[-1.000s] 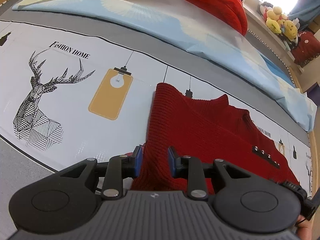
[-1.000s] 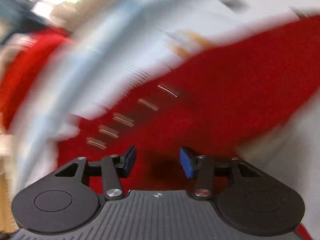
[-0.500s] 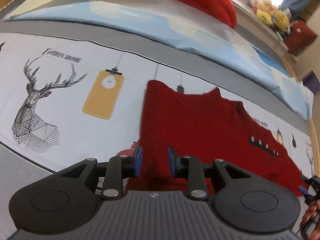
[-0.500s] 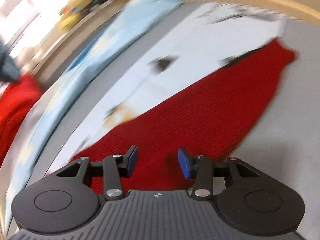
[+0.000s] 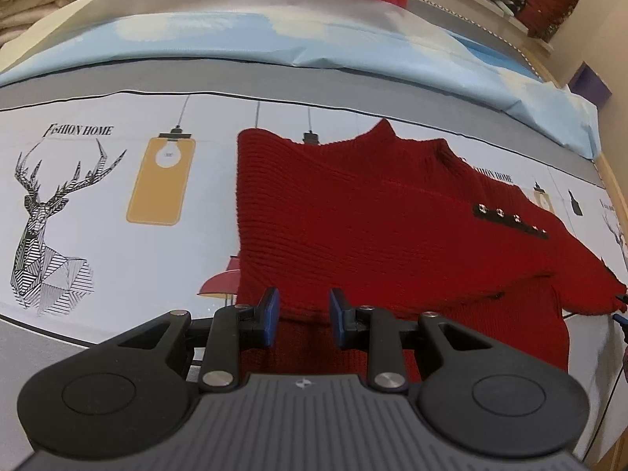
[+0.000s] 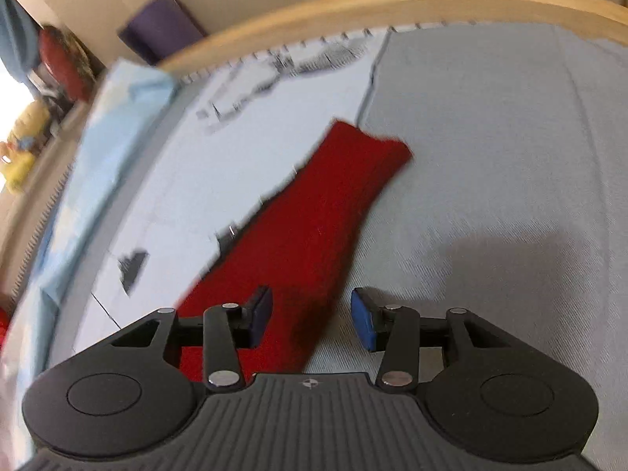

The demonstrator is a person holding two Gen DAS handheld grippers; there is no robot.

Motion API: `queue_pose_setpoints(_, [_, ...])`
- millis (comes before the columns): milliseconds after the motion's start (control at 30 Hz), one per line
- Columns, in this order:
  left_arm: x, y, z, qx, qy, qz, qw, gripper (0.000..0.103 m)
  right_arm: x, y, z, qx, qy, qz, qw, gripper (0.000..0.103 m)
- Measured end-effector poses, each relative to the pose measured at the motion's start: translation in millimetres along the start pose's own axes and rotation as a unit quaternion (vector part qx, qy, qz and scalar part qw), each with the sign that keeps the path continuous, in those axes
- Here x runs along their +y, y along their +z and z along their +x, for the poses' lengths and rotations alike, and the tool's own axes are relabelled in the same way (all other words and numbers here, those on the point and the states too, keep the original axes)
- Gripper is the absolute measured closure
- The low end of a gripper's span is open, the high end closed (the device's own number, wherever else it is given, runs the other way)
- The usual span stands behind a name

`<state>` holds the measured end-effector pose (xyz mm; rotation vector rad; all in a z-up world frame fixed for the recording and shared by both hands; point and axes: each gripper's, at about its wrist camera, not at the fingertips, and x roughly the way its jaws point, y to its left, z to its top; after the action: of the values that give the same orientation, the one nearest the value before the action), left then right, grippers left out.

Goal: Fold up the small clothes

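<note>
Red sweater (image 5: 353, 216) is lying flat on the printed bedsheet (image 5: 98, 196), near edge folding over. Left tongs (image 5: 302, 316) are sitting apart w/ the hem between, not clamped. Right tongs (image 6: 312, 316) are gaping apart over the sleeve (image 6: 314, 216); that view's blurry.

we are seeing the left gripper (image 5: 303, 316) covering the red sweater's (image 5: 373, 212) near hem, its right sleeve running off the frame edge; in the right wrist view, the bedsheet print (image 6: 274, 74) is blurring unreadably.

Even light, right view motion-blurred, fisheye-warped.
</note>
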<state>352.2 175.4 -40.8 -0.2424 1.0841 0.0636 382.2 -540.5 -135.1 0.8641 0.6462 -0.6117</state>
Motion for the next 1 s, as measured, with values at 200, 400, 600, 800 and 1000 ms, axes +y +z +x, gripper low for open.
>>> queue_pose_setpoints(200, [9.9, 4.6, -6.1, -0.007, 0.002, -0.011, 0.9999, 0.073, 24.8, -1.0, -16.9, -0.075, 0.007, -0.035, 0.997, 0.093])
queue_pose_setpoints(400, [26.9, 15.3, -17.2, -0.023, -0.001, -0.044, 0.9988, 0.073, 165.4, -89.2, -122.9, -0.172, 0.194, -0.272, 0.927, 0.093])
queue_pose_setpoints(600, [38.2, 21.7, -20.9, -0.025, -0.007, -0.073, 0.997, 0.073, 235.6, -253.6, -206.0, -0.031, 0.462, -0.38, 0.801, 0.092])
queue_pose_setpoints(800, [46.0, 21.7, -24.5, -0.025, -0.026, -0.089, 0.9954, 0.073, 250.0, -331.4, -175.3, 0.216, 0.345, -0.442, 0.799, 0.089])
queue_pose_setpoints(1000, [56.5, 18.8, -17.6, -0.015, -0.038, -0.122, 0.9917, 0.077, 212.6, -265.5, -194.7, 0.188, 0.28, -0.385, 0.859, 0.063])
